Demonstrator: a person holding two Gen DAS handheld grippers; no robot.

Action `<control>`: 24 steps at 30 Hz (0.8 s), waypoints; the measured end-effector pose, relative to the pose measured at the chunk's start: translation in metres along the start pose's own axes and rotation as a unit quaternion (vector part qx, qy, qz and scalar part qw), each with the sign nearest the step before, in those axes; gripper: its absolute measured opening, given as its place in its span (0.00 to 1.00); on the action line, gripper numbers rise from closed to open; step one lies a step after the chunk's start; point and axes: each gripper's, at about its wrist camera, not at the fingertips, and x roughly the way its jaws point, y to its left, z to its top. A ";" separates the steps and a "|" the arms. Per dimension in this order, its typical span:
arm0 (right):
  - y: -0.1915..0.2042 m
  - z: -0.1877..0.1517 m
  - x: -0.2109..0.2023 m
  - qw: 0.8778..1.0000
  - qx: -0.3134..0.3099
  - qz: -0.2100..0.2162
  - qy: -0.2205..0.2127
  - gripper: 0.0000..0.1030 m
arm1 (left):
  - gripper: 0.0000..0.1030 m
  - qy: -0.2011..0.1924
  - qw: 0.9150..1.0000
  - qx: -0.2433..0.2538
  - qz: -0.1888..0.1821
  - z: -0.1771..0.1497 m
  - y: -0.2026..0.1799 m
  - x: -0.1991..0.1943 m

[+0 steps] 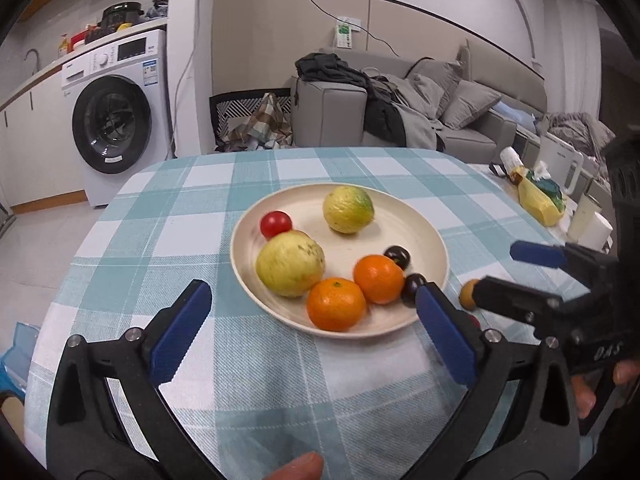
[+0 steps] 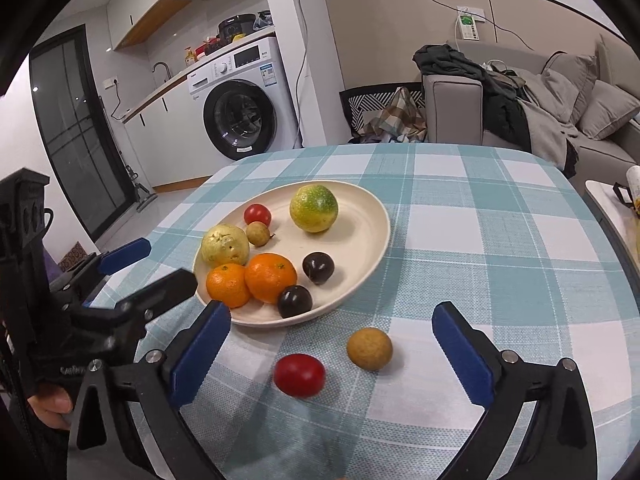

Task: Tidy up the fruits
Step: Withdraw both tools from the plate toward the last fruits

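A cream plate (image 2: 376, 216) on the checked tablecloth holds a green-yellow citrus (image 2: 313, 208), a pale guava (image 2: 225, 245), two oranges (image 2: 270, 277), two dark plums (image 2: 318, 267), a small tomato (image 2: 257, 214) and a longan (image 2: 258, 233). A red tomato (image 2: 299, 374) and a brown longan (image 2: 369, 348) lie loose on the cloth in front of the plate, between the wide-open fingers of my right gripper (image 2: 330, 312), untouched. My left gripper (image 1: 313, 288) stands open at the plate's (image 1: 400, 200) near rim, holding nothing. Each gripper shows in the other's view: the right gripper (image 1: 498, 268) and the left gripper (image 2: 170, 262).
The round table's far edge curves away behind the plate. A side table (image 1: 504, 184) at the right carries a yellow bag (image 1: 538, 200), cups and a kettle. Beyond stand a washing machine (image 1: 116, 120), a laundry basket (image 1: 256, 116) and a grey sofa (image 1: 460, 120).
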 end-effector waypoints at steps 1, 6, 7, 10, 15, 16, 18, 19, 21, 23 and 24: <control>-0.002 0.000 0.000 1.000 0.000 -0.002 0.000 1.00 | 0.99 0.002 1.000 0.002 0.003 -0.001 -0.003 -0.001; -0.015 -0.004 -0.007 1.000 0.016 -0.001 0.007 1.00 | 0.99 0.014 1.000 -0.004 -0.008 -0.007 -0.012 -0.004; -0.017 -0.005 -0.008 1.000 0.020 0.001 0.008 1.00 | 0.99 0.015 1.000 -0.004 -0.006 -0.009 -0.014 -0.004; -0.026 -0.007 -0.011 1.000 0.027 -0.008 0.010 1.00 | 0.99 0.024 1.000 -0.009 -0.012 -0.013 -0.015 -0.003; -0.038 -0.009 -0.012 0.999 0.041 -0.006 0.017 1.00 | 0.99 0.021 1.000 -0.012 -0.011 -0.014 -0.015 -0.004; -0.039 -0.009 -0.011 0.999 0.042 -0.007 0.020 1.00 | 0.99 0.021 1.000 -0.012 -0.012 -0.014 -0.015 -0.004; -0.040 -0.011 -0.007 0.999 0.042 -0.012 0.029 1.00 | 0.99 0.022 1.000 -0.012 -0.012 -0.015 -0.015 -0.005; -0.040 -0.012 -0.004 0.998 0.041 -0.012 0.038 1.00 | 0.99 0.022 1.000 -0.011 -0.009 -0.015 -0.015 -0.005; -0.039 -0.015 0.000 0.998 0.035 -0.017 0.050 0.99 | 0.99 0.023 1.000 -0.008 -0.005 -0.015 -0.017 -0.005; -0.037 -0.017 0.003 0.998 0.032 -0.015 0.060 0.96 | 0.99 0.026 1.000 -0.006 -0.005 -0.014 -0.017 -0.003; -0.037 -0.017 0.004 0.998 0.031 -0.011 0.062 0.91 | 0.99 0.028 1.000 -0.005 -0.003 -0.015 -0.018 -0.002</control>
